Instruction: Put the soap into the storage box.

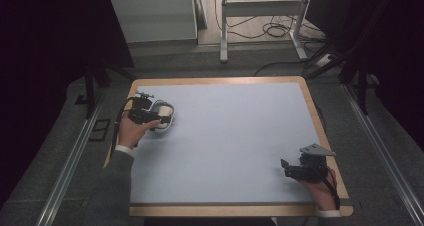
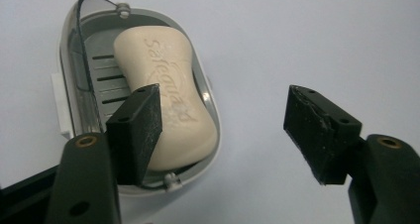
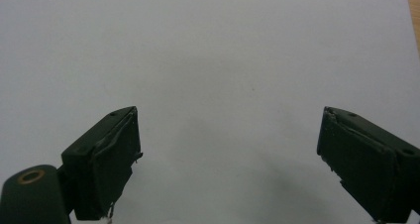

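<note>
One soap dish (image 1: 164,117), oval, white with a grey slatted tray inside, sits on the pale blue mat (image 1: 235,136) near the table's far left corner. One bar of soap (image 2: 166,97) lies in it, cream-coloured, brand lettering embossed on its upper face. In the left gripper view the bar's long axis runs diagonally, from upper left down toward lower right, roughly along the dish's own long axis; the lettering follows the same line.

Left gripper (image 2: 225,130): jaws spread wide, holding nothing. One jaw hangs over the near end of the soap and the dish; the other stands over bare mat, well to the side of the dish. So the dish is not centred between the jaws but sits under one of them. Whether that jaw touches the soap cannot be told. In the high view the left hand (image 1: 131,131) holds this gripper right at the dish.

Right gripper (image 3: 228,157): jaws wide apart, empty, bare mat between them. In the high view it is near the table's right front corner, well apart from the dish.

Count: one dish, one soap bar, two grippers.
</note>
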